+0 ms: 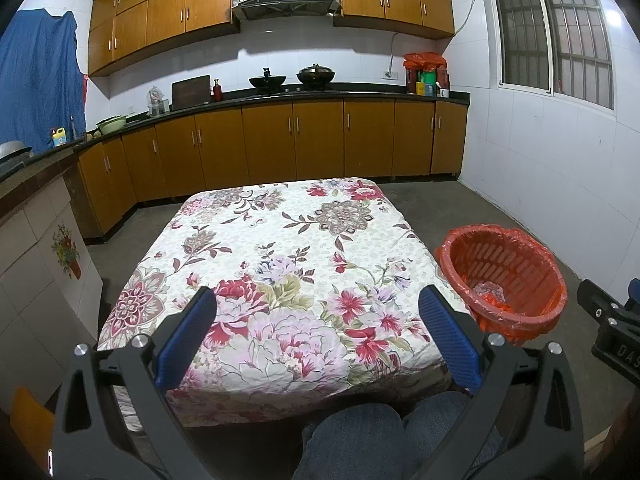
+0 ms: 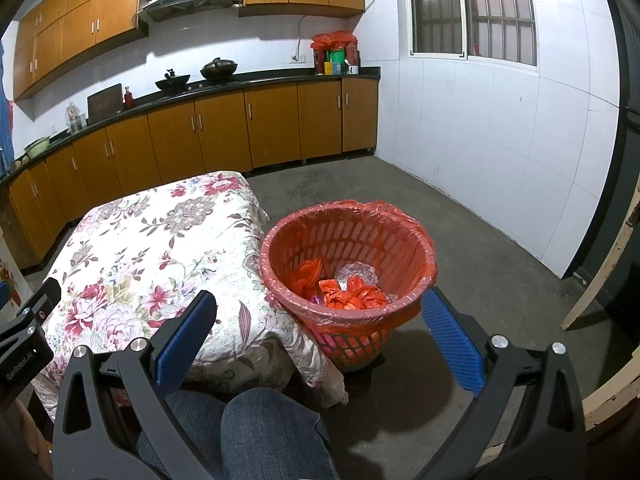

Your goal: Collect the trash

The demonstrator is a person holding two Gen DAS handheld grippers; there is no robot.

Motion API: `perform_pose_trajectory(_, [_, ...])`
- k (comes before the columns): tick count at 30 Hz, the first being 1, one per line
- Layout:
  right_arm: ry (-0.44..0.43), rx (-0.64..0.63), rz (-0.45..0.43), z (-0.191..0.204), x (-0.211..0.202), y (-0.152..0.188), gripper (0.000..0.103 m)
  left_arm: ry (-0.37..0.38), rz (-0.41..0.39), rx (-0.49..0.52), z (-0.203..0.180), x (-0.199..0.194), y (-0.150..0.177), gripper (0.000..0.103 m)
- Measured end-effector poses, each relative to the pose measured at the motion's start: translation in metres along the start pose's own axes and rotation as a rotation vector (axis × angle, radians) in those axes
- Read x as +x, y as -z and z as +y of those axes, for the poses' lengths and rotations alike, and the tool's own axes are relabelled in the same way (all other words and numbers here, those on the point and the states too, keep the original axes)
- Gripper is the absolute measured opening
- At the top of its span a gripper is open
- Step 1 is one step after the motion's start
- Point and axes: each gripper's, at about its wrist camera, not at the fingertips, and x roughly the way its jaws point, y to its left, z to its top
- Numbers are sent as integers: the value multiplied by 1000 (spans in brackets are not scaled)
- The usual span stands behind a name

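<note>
A red slatted trash basket (image 2: pixel 348 256) lined with an orange-red plastic bag stands on the floor at the table's right side; it also shows in the left wrist view as the basket (image 1: pixel 504 276). Inside lie crumpled orange bags (image 2: pixel 352 296) and a clear crinkled wrapper (image 2: pixel 358 272). My right gripper (image 2: pixel 320 312) is open, held above the table corner and basket's near rim, nothing between its blue pads. My left gripper (image 1: pixel 318 308) is open over the near part of the floral tablecloth (image 1: pixel 280 264), holding nothing. No loose trash shows on the cloth.
A person's knees in jeans (image 2: pixel 260 436) sit under both grippers at the table's near edge. Wooden kitchen cabinets (image 1: pixel 280 140) and a counter with pots run along the far wall. Bare concrete floor (image 2: pixel 460 220) lies right of the basket; a pale board (image 2: pixel 600 272) leans at far right.
</note>
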Motion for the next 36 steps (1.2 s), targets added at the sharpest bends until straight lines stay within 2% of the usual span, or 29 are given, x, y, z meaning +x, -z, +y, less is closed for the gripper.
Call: perform_pose_trajectory(36, [-1,0,5,-1,2,-3,101,8,9,2,-4,3,3,99])
